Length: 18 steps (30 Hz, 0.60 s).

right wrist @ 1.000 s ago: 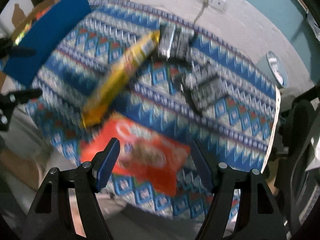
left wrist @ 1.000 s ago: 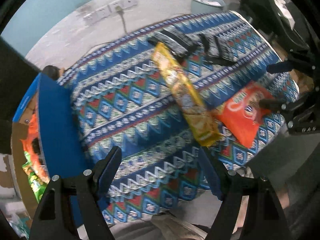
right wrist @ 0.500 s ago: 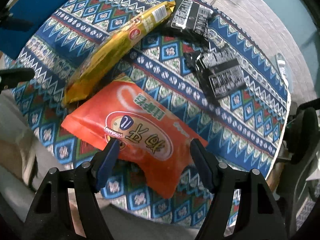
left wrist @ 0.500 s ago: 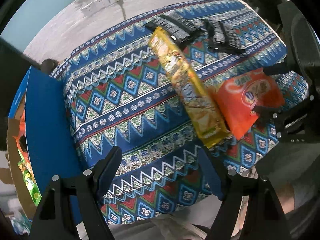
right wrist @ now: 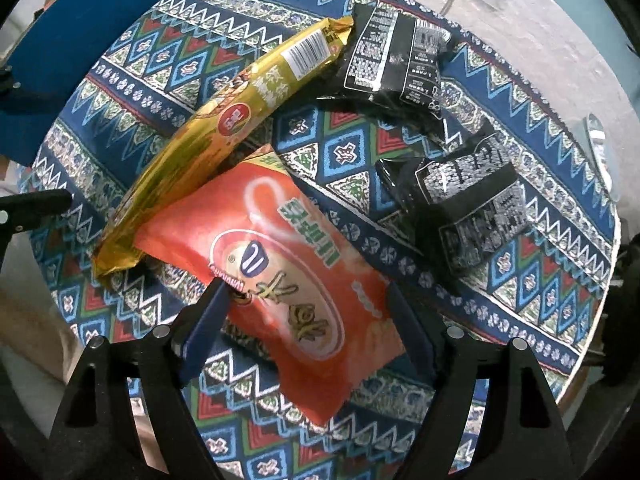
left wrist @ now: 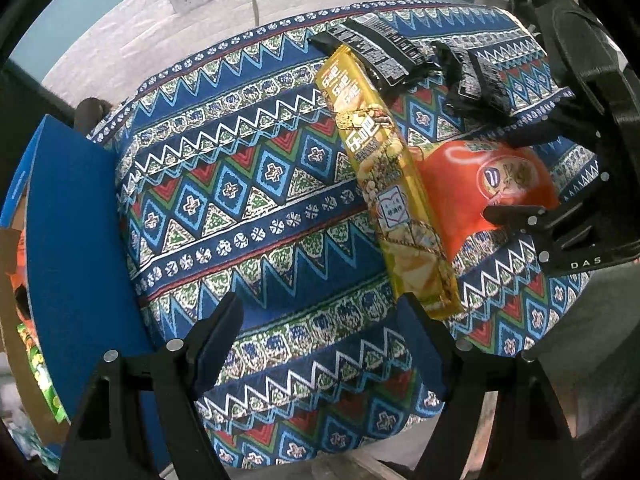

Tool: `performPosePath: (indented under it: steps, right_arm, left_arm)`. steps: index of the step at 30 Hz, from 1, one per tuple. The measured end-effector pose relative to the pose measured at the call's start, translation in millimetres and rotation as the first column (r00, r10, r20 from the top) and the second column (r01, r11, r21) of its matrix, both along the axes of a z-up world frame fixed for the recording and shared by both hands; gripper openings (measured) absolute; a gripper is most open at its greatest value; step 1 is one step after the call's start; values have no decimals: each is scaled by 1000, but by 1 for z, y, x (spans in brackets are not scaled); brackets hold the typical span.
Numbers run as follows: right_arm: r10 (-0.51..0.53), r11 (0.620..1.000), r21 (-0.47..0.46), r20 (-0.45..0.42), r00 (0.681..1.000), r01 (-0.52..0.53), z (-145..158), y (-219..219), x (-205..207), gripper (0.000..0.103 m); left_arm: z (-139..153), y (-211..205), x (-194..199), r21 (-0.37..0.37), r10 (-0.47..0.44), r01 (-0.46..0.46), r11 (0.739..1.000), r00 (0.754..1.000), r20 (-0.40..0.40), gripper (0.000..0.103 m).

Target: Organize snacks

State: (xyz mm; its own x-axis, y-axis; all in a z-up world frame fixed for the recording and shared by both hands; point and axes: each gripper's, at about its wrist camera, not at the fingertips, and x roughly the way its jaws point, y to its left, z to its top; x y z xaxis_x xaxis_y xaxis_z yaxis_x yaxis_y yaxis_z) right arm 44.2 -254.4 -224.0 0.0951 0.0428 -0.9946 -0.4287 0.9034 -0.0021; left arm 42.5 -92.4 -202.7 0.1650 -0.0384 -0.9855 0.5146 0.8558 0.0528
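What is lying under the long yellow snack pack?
The yellow pack rests on the patterned cloth; its side overlaps the orange bag's edge. Anything else beneath is hidden.

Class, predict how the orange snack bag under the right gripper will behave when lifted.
The orange snack bag looks puffy, so probably light and crushable. Its glossy film may slip. Its corner lies on the yellow packet, which might shift.

- A patterned cloth [right wrist: 500,296] covers the table
- On it, seen from the right wrist, a long snack pack [right wrist: 224,136] lies slantwise, left of the others
- A flat snack bag [right wrist: 288,280] lies just right of it, touching its lower half
- Two dark packets [right wrist: 396,60] [right wrist: 472,204] lie beyond, to the right
- A box [left wrist: 76,264] stands at the table's left edge in the left wrist view
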Motion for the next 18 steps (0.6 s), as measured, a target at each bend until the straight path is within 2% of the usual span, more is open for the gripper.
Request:
performPosePath:
  steps: [3,6,10,14,18]
  right_arm:
    - [-41,999,8,-12,999,41,-6,-6,8,77]
    - [-94,995,24,-15,995,94,-5,-15,11,61]
    - [-198,979,49,-12,980,198,1,-46,18,47]
    - [-327,944,39,3,945,327,3,-84,22,43]
    - [-386,918,91,-22,922,386,2,-109,23,46]
  left_arm:
    - [-5,-2,7,0,12,-12,1000,1000,-9,80]
    - [-8,-5,16,-15,30,-30,999,999,-22,80]
    - [-8,-13,26,-52,55,-57,997,998,-38,80]
    - [-7,-30,38,-81,72,-75,994,996,-44,82]
    - [-10,-49,46,-85,74,-77,993,996,-41,83]
